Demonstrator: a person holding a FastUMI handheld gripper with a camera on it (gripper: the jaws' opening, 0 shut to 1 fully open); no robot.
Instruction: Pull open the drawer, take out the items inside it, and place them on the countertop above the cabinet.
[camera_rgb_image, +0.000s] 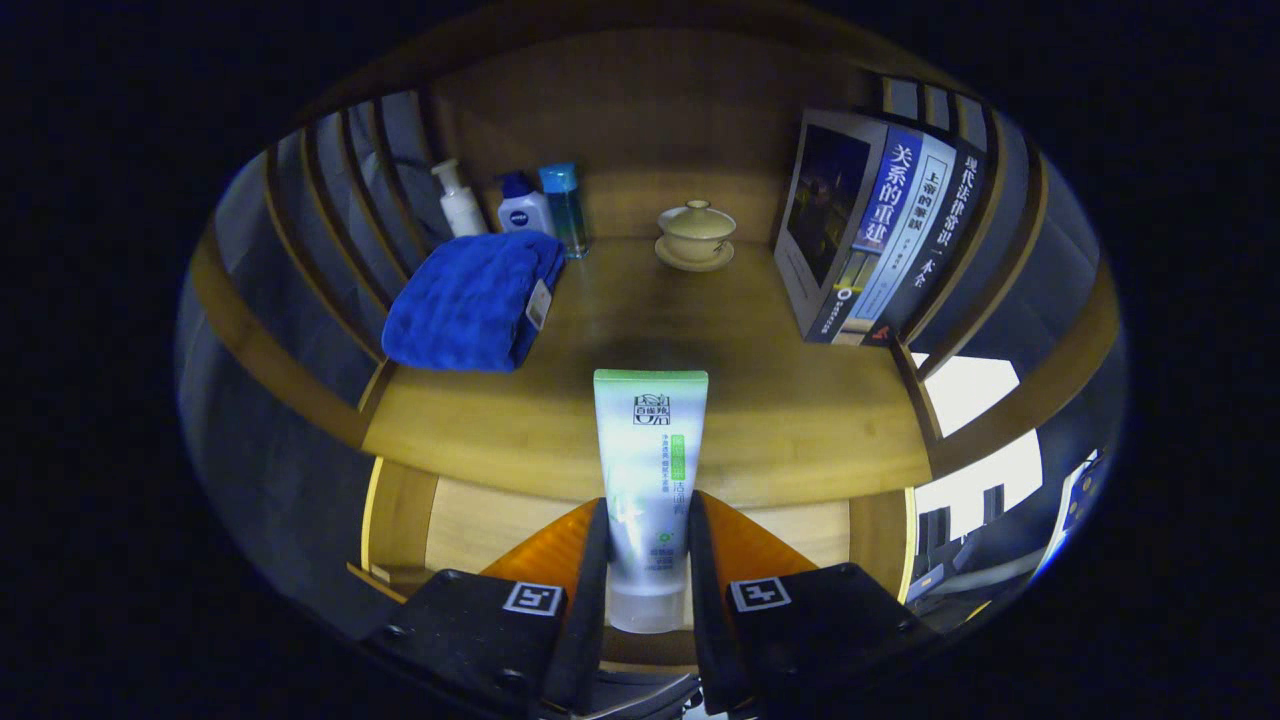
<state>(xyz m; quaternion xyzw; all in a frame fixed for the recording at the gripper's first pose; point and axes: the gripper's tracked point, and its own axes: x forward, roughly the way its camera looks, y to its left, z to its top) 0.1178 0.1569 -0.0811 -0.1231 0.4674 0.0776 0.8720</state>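
My gripper (647, 540) is shut on a white and green tube (650, 460), held lengthwise between both fingers with its flat crimped end pointing forward. The tube hangs just above the front edge of the wooden countertop (780, 410). Below the fingers, the light wooden front of the cabinet (480, 520) shows. The drawer's inside is hidden behind the gripper body.
On the countertop, a folded blue towel (465, 300) lies ahead to the left. Behind it stand a white pump bottle (458, 200), a blue-capped white bottle (523, 208) and a clear blue bottle (565, 208). A lidded cup on a saucer (696, 236) sits at the back; books (880, 230) lean at the right.
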